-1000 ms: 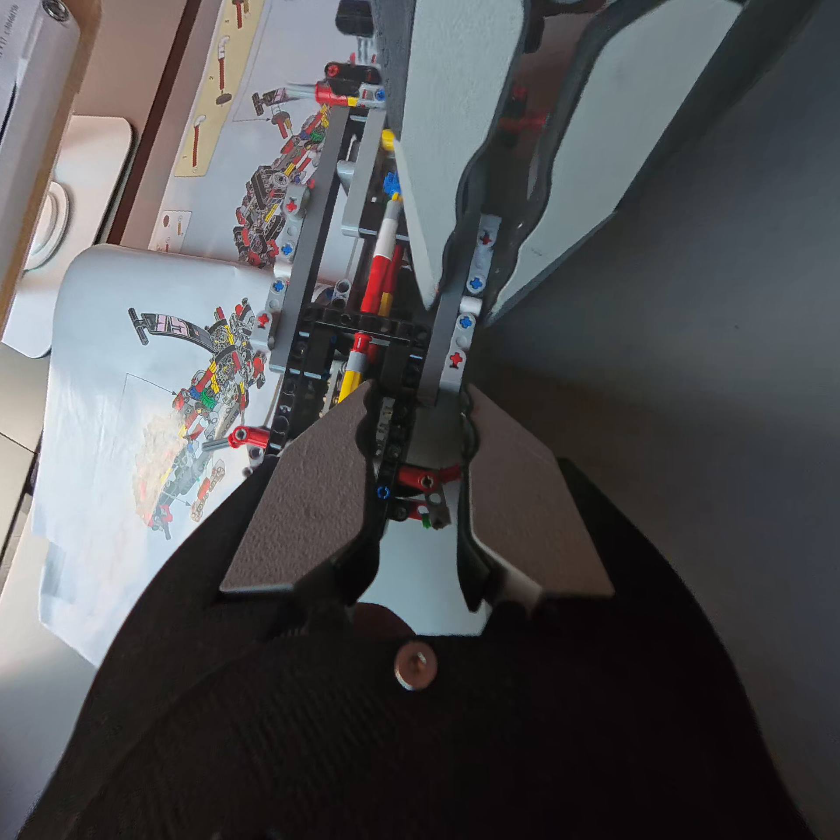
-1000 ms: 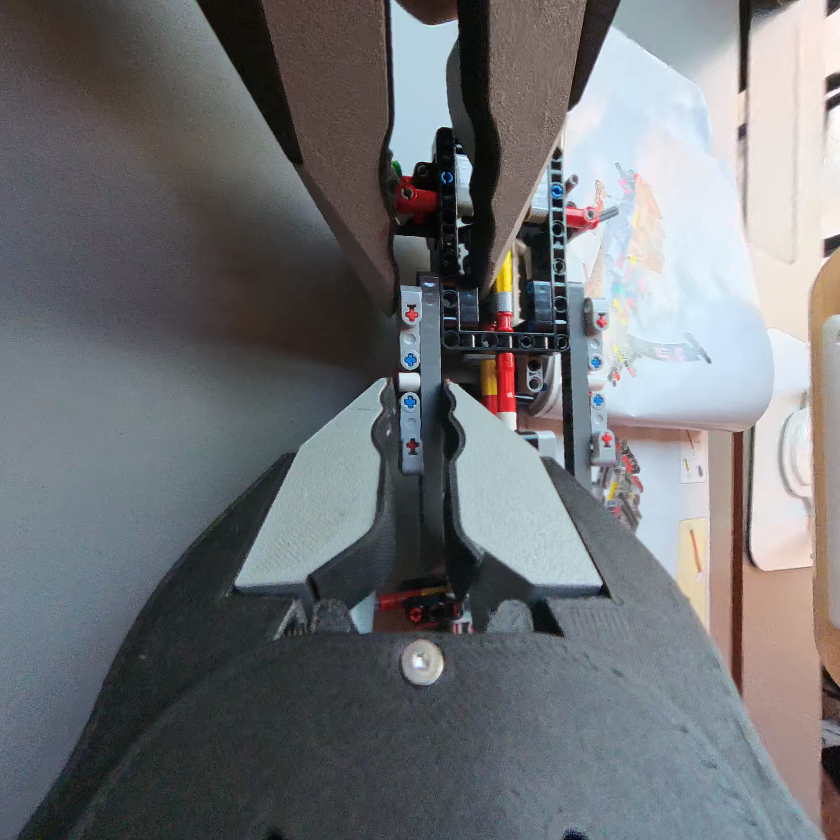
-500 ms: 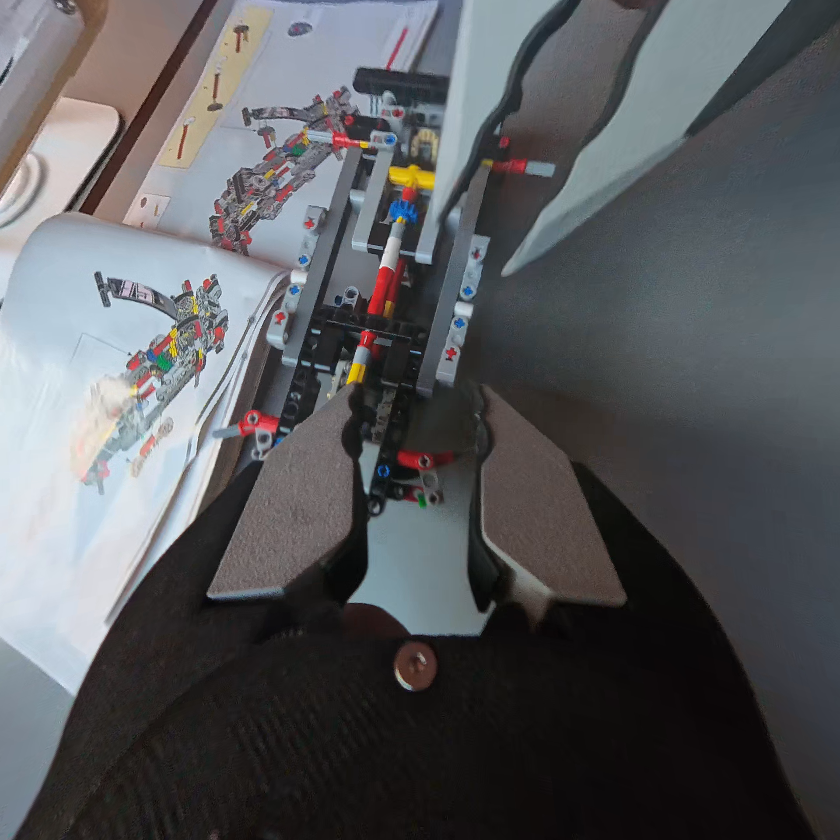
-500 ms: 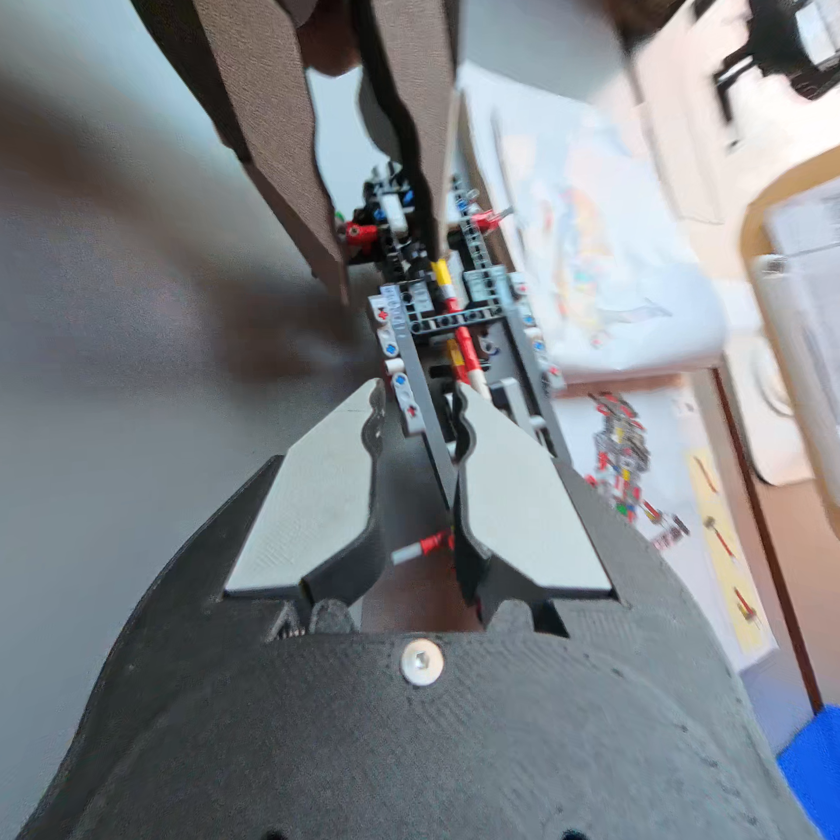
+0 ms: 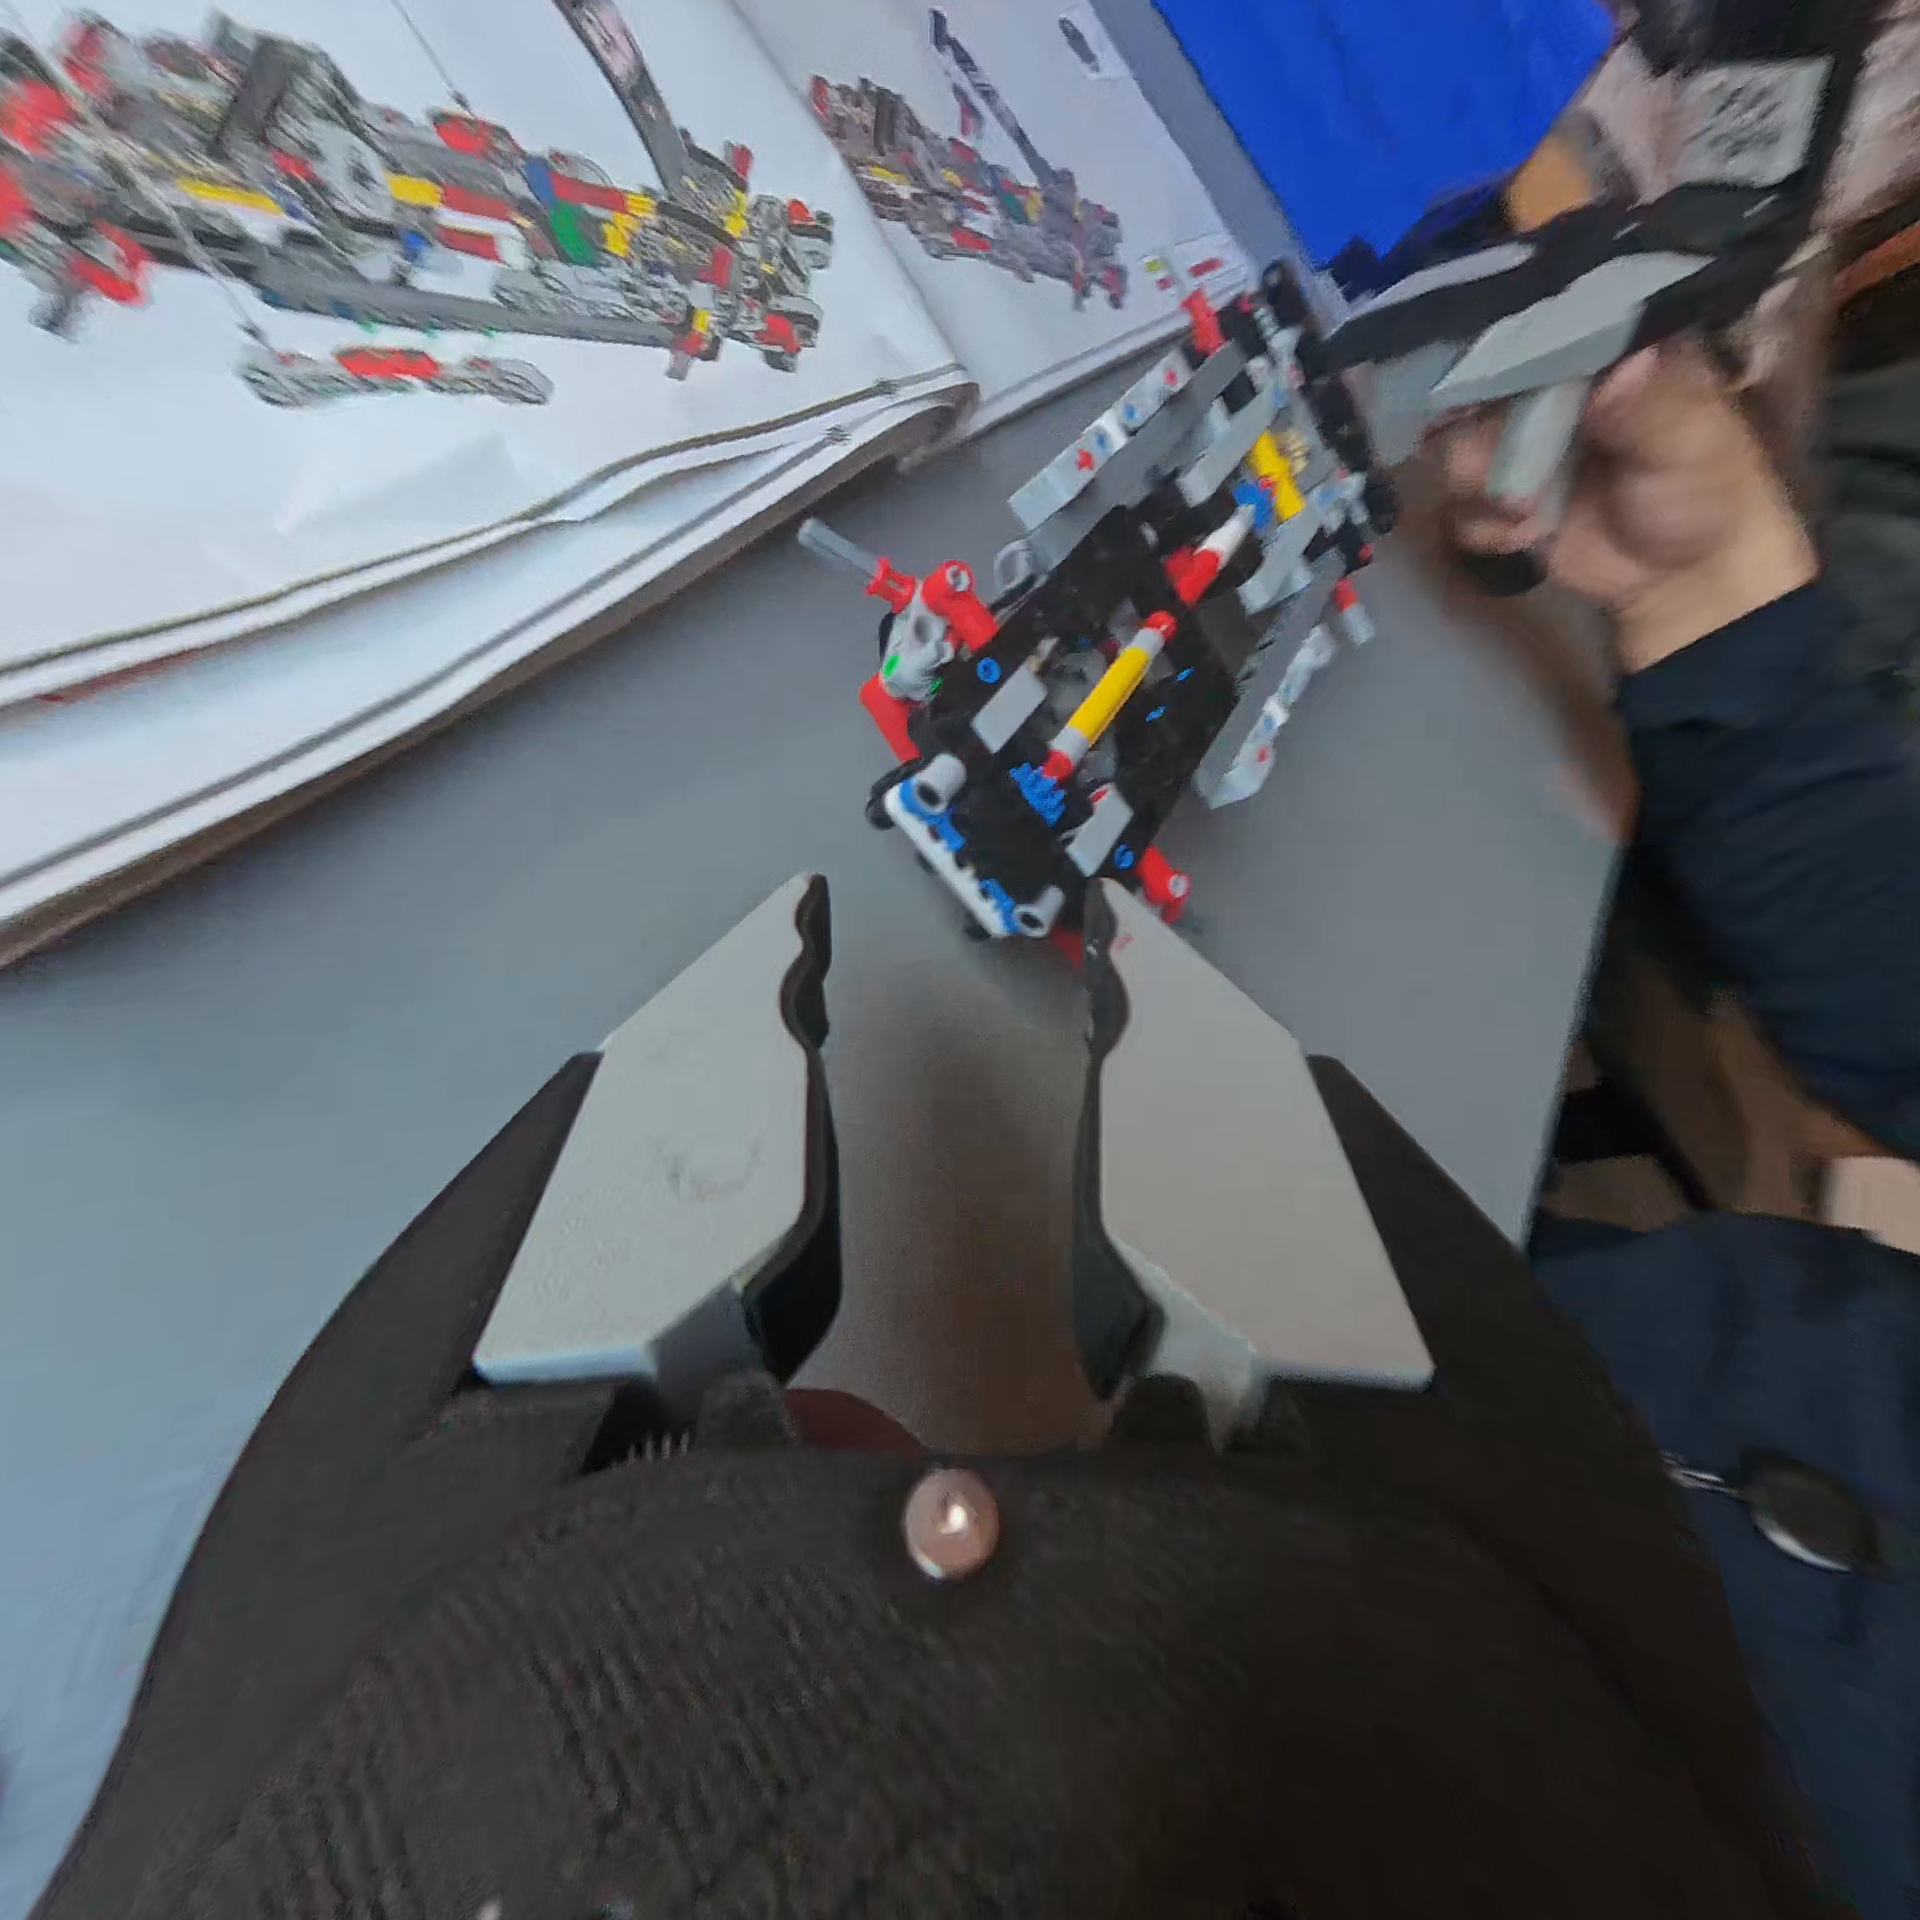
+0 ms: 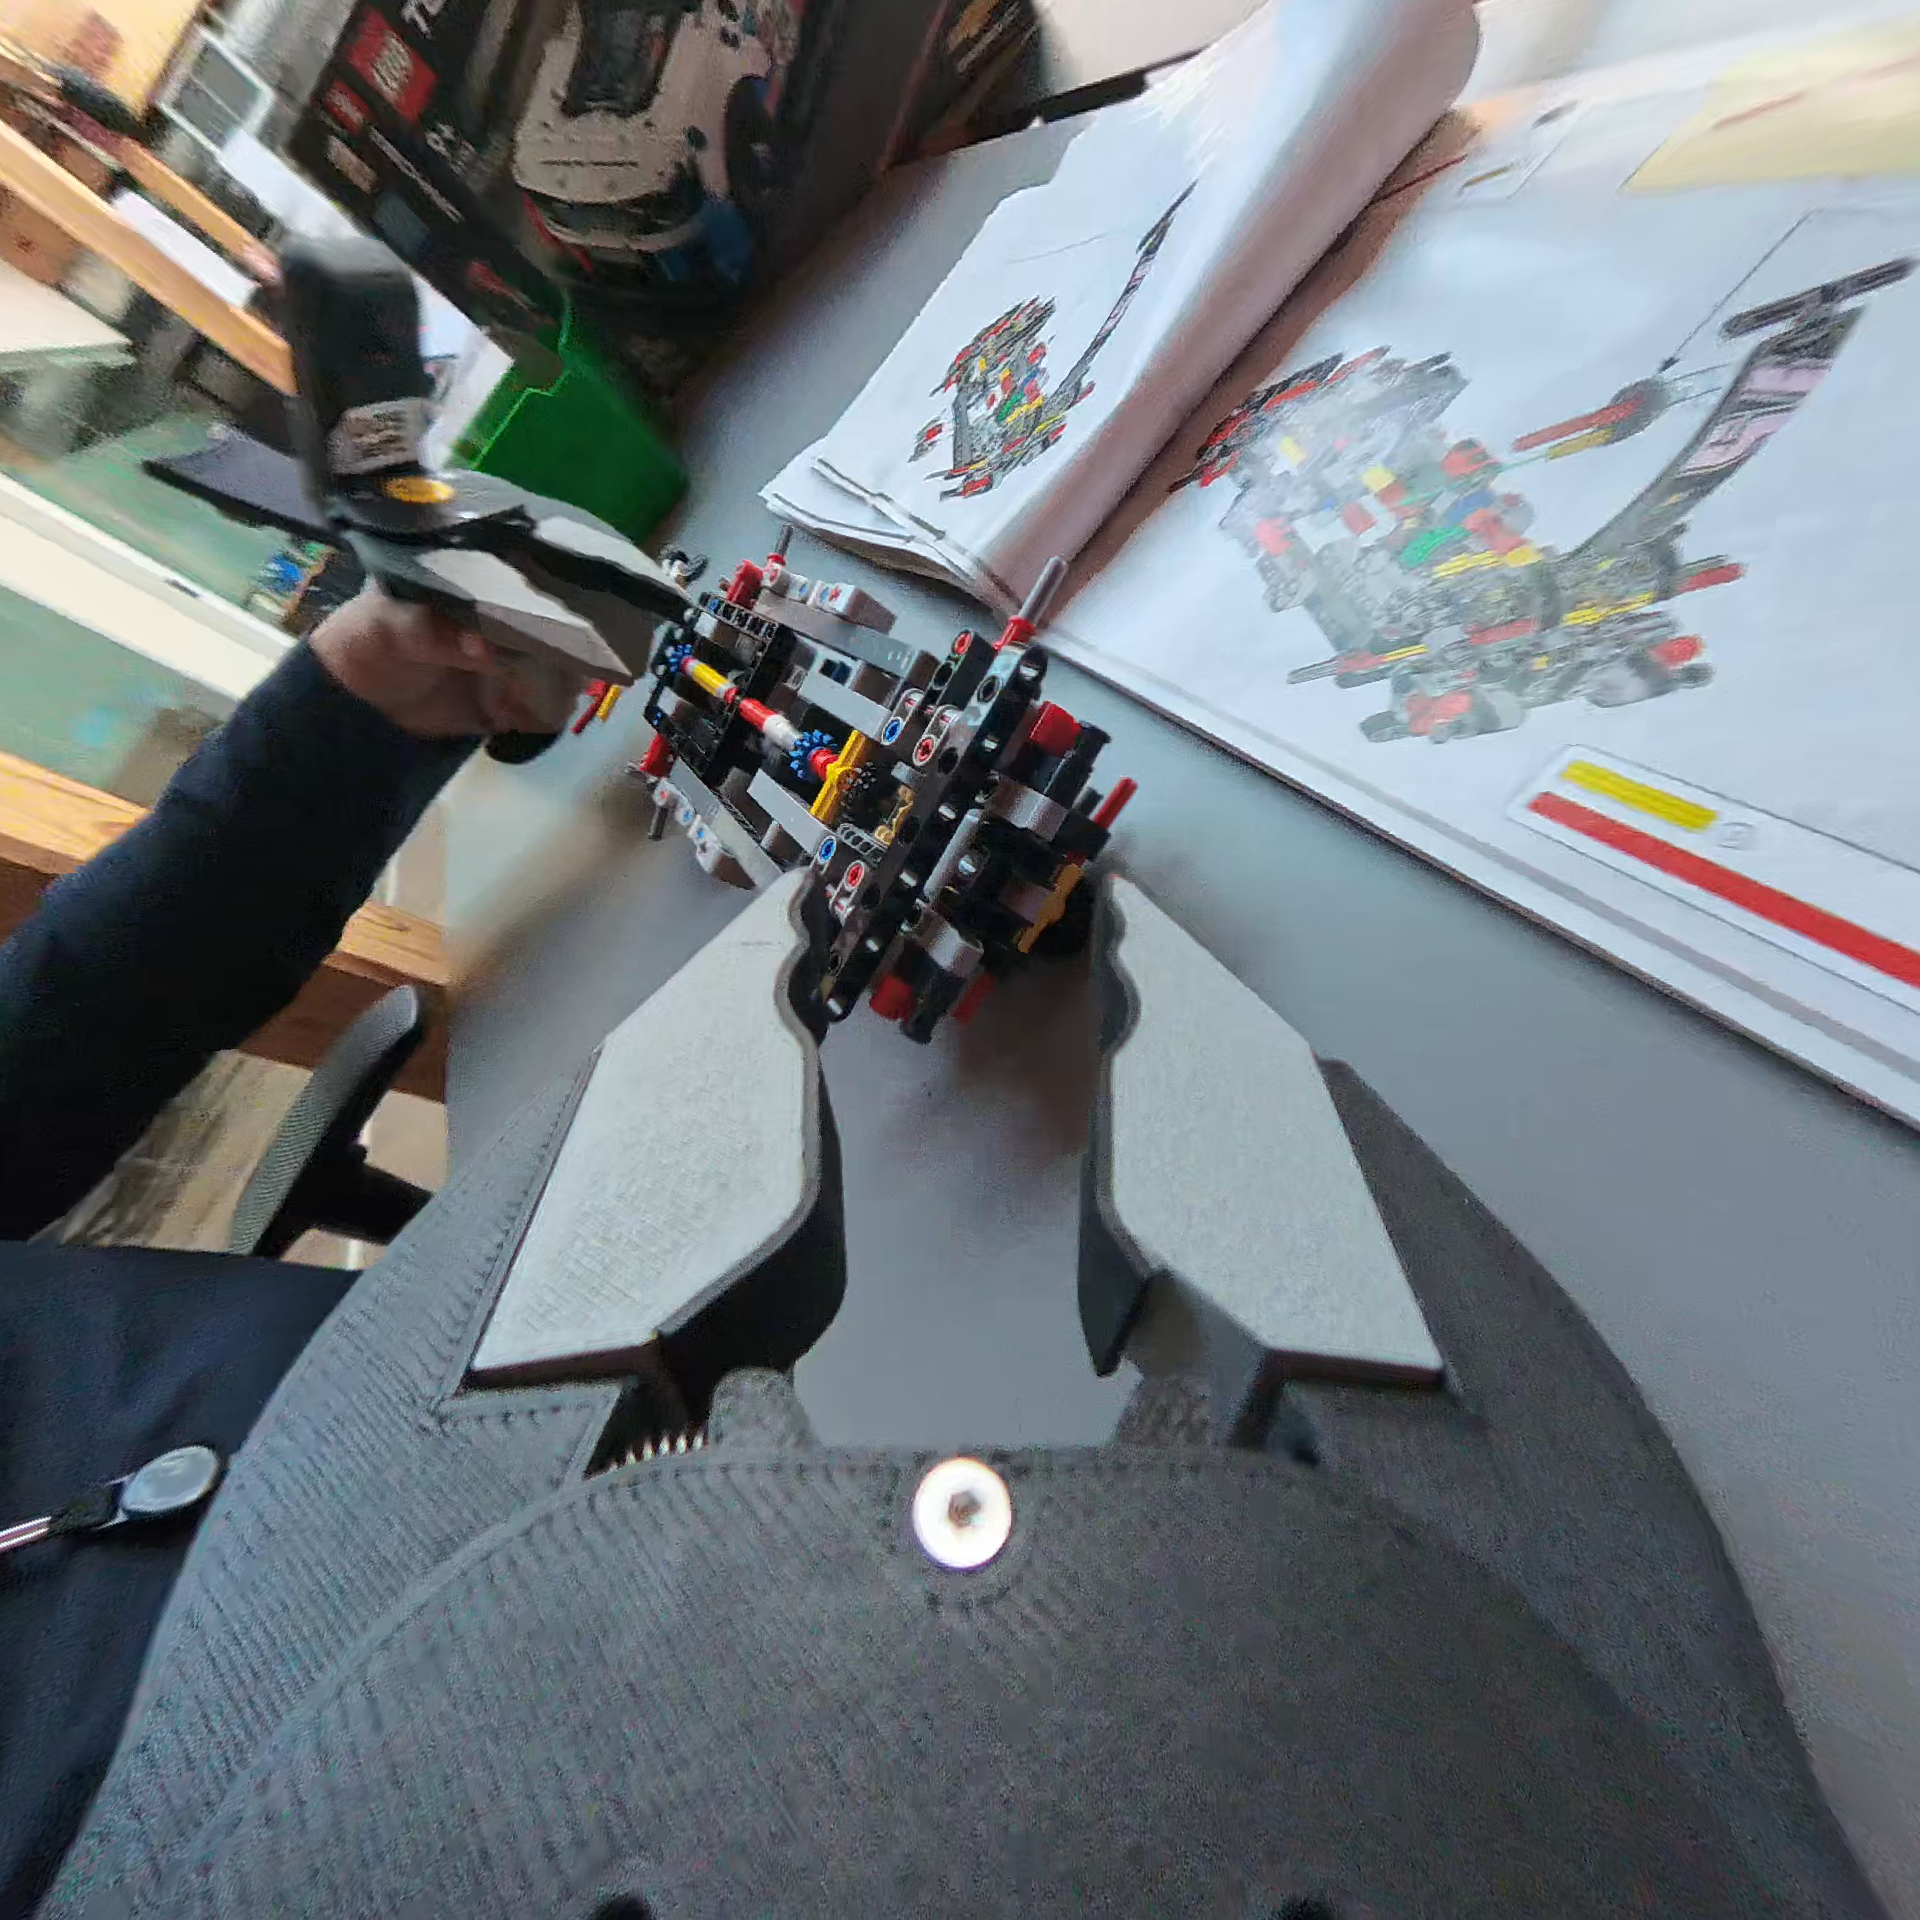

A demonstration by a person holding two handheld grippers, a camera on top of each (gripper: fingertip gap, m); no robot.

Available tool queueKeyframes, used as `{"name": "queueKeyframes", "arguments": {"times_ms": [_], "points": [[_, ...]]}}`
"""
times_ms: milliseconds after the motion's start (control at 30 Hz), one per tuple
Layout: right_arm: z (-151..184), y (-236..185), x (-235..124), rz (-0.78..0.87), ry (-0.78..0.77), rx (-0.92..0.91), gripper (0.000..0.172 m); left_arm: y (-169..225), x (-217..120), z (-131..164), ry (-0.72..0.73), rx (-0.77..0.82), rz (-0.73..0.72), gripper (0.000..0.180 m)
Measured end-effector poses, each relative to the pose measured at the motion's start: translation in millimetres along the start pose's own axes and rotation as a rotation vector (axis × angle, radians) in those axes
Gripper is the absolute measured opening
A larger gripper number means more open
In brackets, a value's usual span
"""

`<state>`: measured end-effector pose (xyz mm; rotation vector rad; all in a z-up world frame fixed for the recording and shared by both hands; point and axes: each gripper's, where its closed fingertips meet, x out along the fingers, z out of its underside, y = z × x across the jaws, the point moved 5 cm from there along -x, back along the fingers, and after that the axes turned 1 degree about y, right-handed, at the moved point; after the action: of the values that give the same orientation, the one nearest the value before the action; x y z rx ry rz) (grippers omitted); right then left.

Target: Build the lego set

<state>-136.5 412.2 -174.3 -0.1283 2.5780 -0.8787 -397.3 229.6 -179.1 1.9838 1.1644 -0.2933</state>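
Both my claws are released. My left claw [image 5: 951,914] and right claw [image 6: 951,914] flank the multicoloured plastic brick chassis [image 6: 873,779] resting on the grey counter [image 5: 520,883]; centre fingers around a beam before clenching.

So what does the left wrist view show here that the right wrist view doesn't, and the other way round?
Only the left wrist view shows the bright blue sheet beyond the table's far end. Only the right wrist view shows the dark printed cardboard box, the green plastic bin, a wooden bench and a grey office chair. Both show the grey, black and red brick-built frame model lying on the grey table, the open white instruction booklets, and both grippers, left and right, open, jaws apart.
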Motion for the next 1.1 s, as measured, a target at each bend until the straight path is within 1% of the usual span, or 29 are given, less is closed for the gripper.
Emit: {"name": "queueKeyframes", "arguments": {"times_ms": [67, 100, 133, 167, 233, 333, 400, 433, 500, 633, 733, 767, 800, 867, 933, 1033, 1067, 1100], "points": [[4.1, 4.7, 11.5, -0.015, -0.036, 0.004, 0.044, 2.6, 10.5, -3.5, 0.012, -0.089, 0.128, 0.046], [5.9, 4.7, 16.8, -0.024, -0.058, -0.010, 0.042, 1.8, 14.5, -4.2, 0.008, -0.110, 0.150, 0.045], [6.5, 1.1, 20.7, -0.057, -0.070, -0.027, 0.036, 0.1, 17.7, -3.7, -0.002, -0.099, 0.145, 0.035], [6.0, -0.7, 22.7, -0.072, -0.071, -0.040, 0.036, -2.3, 20.0, -2.7, -0.015, -0.074, 0.115, 0.037], [6.0, 0.2, 22.8, -0.073, -0.067, -0.084, 0.036, -1.2, 19.5, -4.5, -0.006, -0.044, 0.109, 0.036], [8.9, 0.2, 20.3, -0.115, -0.052, -0.102, 0.032, 2.5, 17.3, -4.8, -0.004, 0.056, 0.076, 0.035], [7.3, -2.0, 18.2, -0.120, -0.036, -0.143, 0.028, 5.9, 15.0, -4.5, -0.007, 0.170, 0.016, 0.032], [6.4, -3.6, 17.0, -0.109, -0.024, -0.181, 0.026, 7.9, 13.5, -4.0, -0.009, 0.236, -0.018, 0.028], [5.5, -8.9, 14.4, -0.089, -0.001, -0.281, 0.026, 14.0, 10.4, -3.7, 0.004, 0.358, -0.067, 0.028], [5.7, -23.4, 7.7, -0.024, 0.055, -0.500, 0.026, 26.7, 4.9, 0.0, 0.074, 0.655, -0.212, 0.029], [9.1, -36.0, 1.1, 0.049, 0.088, -0.667, 0.025, 37.5, -0.4, -3.7, 0.158, 0.888, -0.381, 0.028], [13.2, -39.9, -1.1, 0.084, 0.092, -0.730, 0.026, 42.5, -2.2, -3.1, 0.187, 0.958, -0.417, 0.025], [18.7, -43.3, -3.8, 0.131, 0.091, -0.799, 0.027, 48.7, -3.3, 0.5, 0.208, 1.018, -0.424, 0.022], [33.5, -51.4, -10.1, 0.223, 0.063, -0.936, 0.028, 61.7, -4.1, 15.5, 0.229, 1.092, -0.390, 0.020], [52.3, -60.4, -14.7, 0.273, 0.017, -1.023, 0.029, 69.3, -1.6, 39.3, 0.166, 1.129, -0.325, 0.020], [85.4, -69.5, -15.0, 0.270, -0.084, -1.083, 0.041, 70.5, 4.2, 68.4, 0.049, 1.169, -0.312, 0.020], [95.1, -69.9, -14.6, 0.274, -0.127, -1.094, 0.043, 72.7, 5.5, 74.7, 0.033, 1.167, -0.290, 0.026], [103.0, -69.4, -15.2, 0.285, -0.172, -1.106, 0.040, 73.3, 6.6, 80.2, 0.001, 1.152, -0.272, 0.034]]}}
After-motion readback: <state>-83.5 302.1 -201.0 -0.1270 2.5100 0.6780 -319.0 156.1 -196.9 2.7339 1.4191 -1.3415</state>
